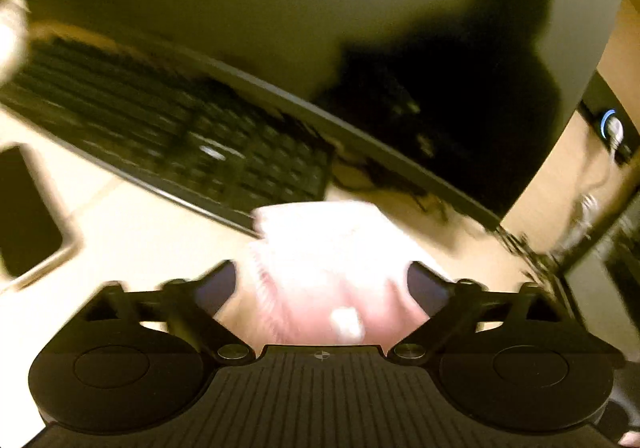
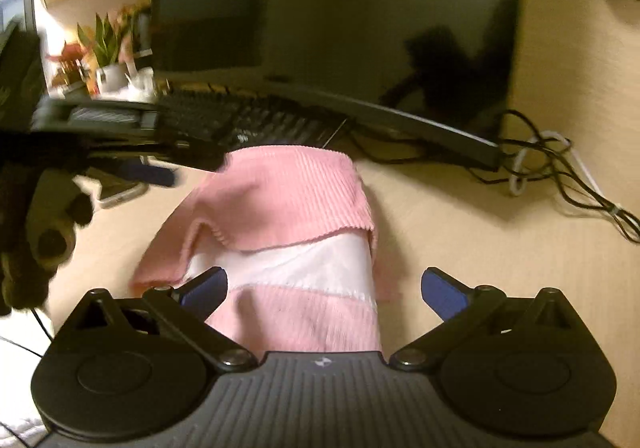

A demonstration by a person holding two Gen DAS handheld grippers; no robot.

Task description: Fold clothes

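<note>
Both tongs stand spread: the right gripper [image 2: 324, 286] hangs over a pink ribbed garment [image 2: 288, 204], part folded with a white band showing, lying on the pale desk [image 2: 500, 268]. The left gripper [image 1: 322, 282] frames the same cloth, washed out by glare. Behind it sit a black keyboard [image 2: 248, 120], a dark monitor [image 2: 332, 12] and tangled cables [image 2: 560, 176].

Left gripper [image 1: 320, 284] has its jaws spread wide, blurred. Right gripper [image 2: 324, 288] is likewise agape — fingers [image 2: 444, 294] well apart. The left gripper shows in the right view, held by a dark-gloved hand [image 2: 36, 224].
</note>
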